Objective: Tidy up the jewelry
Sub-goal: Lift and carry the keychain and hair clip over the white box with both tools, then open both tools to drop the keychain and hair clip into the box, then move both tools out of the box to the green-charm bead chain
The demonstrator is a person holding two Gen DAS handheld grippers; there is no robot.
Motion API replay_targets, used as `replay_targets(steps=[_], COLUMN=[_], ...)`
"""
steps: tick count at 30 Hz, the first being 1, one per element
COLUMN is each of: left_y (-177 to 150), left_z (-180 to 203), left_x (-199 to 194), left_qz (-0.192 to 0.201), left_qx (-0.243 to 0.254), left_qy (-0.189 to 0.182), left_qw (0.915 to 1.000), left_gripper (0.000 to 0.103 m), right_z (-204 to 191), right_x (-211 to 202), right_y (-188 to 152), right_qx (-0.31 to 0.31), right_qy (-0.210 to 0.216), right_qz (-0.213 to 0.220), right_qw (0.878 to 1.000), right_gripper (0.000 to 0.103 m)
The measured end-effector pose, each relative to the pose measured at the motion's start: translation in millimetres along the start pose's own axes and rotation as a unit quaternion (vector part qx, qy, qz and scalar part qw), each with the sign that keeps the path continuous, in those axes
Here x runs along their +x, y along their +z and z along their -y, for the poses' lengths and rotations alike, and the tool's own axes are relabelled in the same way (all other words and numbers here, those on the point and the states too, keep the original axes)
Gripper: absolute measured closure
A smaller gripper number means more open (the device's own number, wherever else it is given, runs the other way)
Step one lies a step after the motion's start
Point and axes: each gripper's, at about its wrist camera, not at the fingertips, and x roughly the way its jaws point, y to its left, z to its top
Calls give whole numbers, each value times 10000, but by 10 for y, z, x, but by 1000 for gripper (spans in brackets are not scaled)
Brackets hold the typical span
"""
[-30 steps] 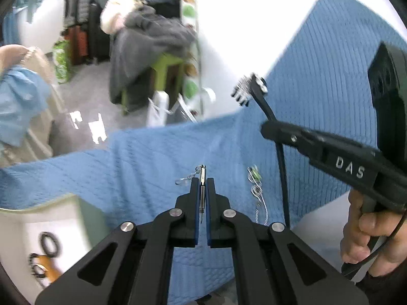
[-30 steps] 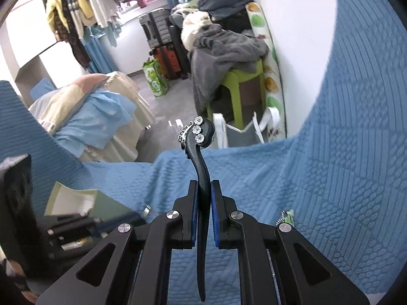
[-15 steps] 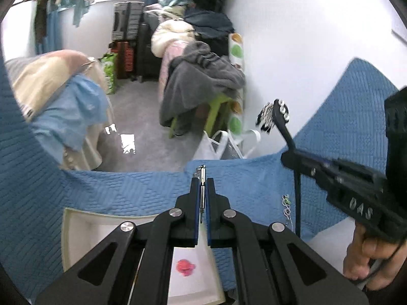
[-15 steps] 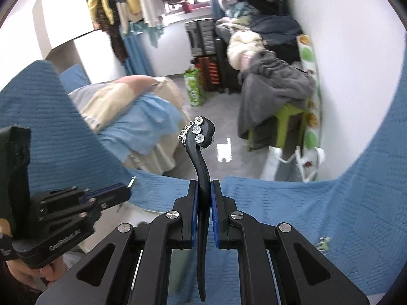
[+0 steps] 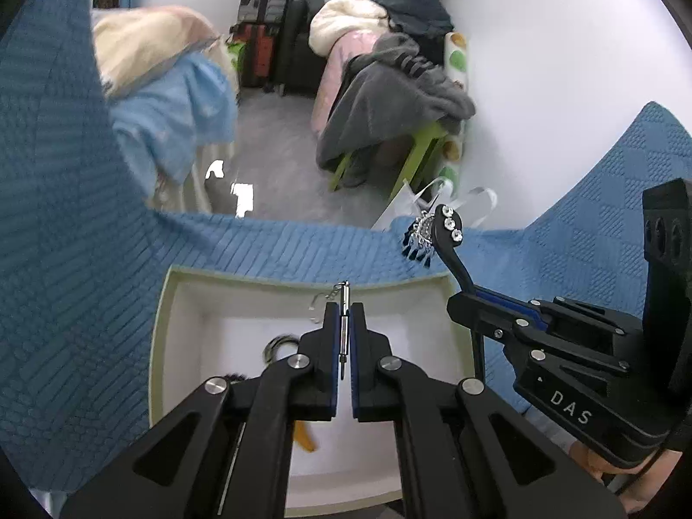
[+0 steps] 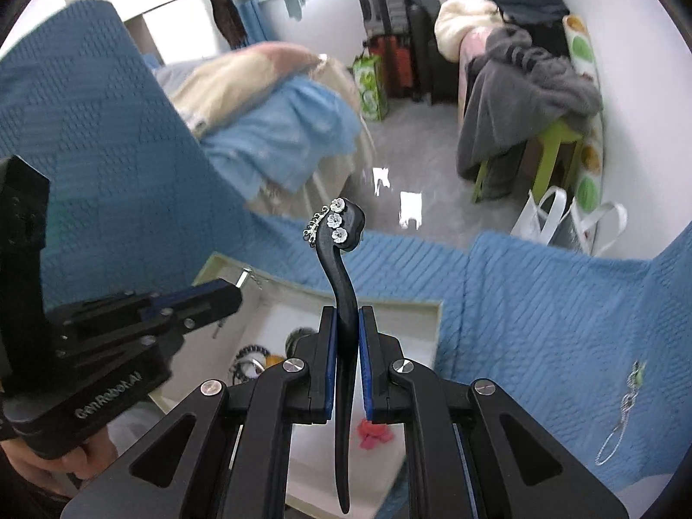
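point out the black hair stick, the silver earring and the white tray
black hair stick [image 6: 341, 259], right wrist view, on its curved shaft above the fingers
silver earring [image 5: 344, 302], left wrist view, on its thin bar
white tray [image 5: 161, 315], left wrist view, on its left rim

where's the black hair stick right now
Clamped in the right claw, the hair stick pokes up over the white tray's far edge, right of the left claw.

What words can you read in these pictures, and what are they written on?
"DAS" is on the side of the right gripper.
"GenRobot.AI" seems to be on the side of the left gripper; the letters are small and a bit blurred.
No other words, numbers or signs can be read.
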Motion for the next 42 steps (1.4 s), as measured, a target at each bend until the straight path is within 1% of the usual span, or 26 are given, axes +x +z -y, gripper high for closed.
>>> replay_targets(steps=[2, 5, 11, 14, 15, 16, 17, 19, 21, 25, 27, 29, 35, 40, 42], left_y=[-47, -131, -203, -204, -199, -192, -183, -162, -154, -126, -99, -68, -3, 16, 22], left_z=[-68, -144, -144, -132, -124, -120, -119, -117, -80, 43, 128, 213, 478, 751, 864], left_x=[42, 79, 85, 60, 45, 38, 38, 20, -48, -143, -201, -242, -294, -288, -280], left_qz=[-59, -124, -189, -144, -102, -109, -148, -172, -8, 155, 272, 365, 567, 675, 740], left_qx=[-31, -74, -45, -7, 5, -5, -23, -84, -69, -3, 17, 7, 60, 236, 289], left_qy=[36, 51, 41, 55, 50, 62, 89, 114, 113, 109, 98, 51, -104, -87, -137], left_qw=[10000, 9999, 9998, 9999, 9999, 9999, 9998, 9998, 9999, 9998, 9996, 9993, 9983, 9974, 9967], left_gripper=[100, 100, 100, 99, 99, 98, 95, 65, 58, 58, 58, 58, 58, 58, 58], right_z=[-30, -50, -19, -35, -42, -44, -45, -45, -32, -11, 28, 82, 296, 523, 614], right_x=[104, 193, 262, 251, 235, 222, 180, 100, -26, -301, -449, -586, -921, -1103, -1142], right_y=[-77, -156, -250, -272, -268, -258, -249, -228, -203, -190, -175, -165, -144, -176, -199], right_qx=[10, 30, 129, 64, 55, 55, 37, -6, -54, -276, -326, -354, -369, -302, -273], right_qy=[-2, -24, -93, -101, -84, -69, -33, -8, 71, 37, 61, -11, -186, -334, -402], right_qz=[-104, -140, -241, -251, -230, -220, -179, -64, 124, 559, 725, 880, 1218, 1387, 1426], right_qw=[9999, 9999, 9996, 9996, 9997, 9997, 9998, 10000, 9999, 9980, 9968, 9955, 9917, 9893, 9886], right_gripper=[95, 95, 94, 94, 94, 90, 82, 74, 74, 74, 74, 74, 75, 75, 75])
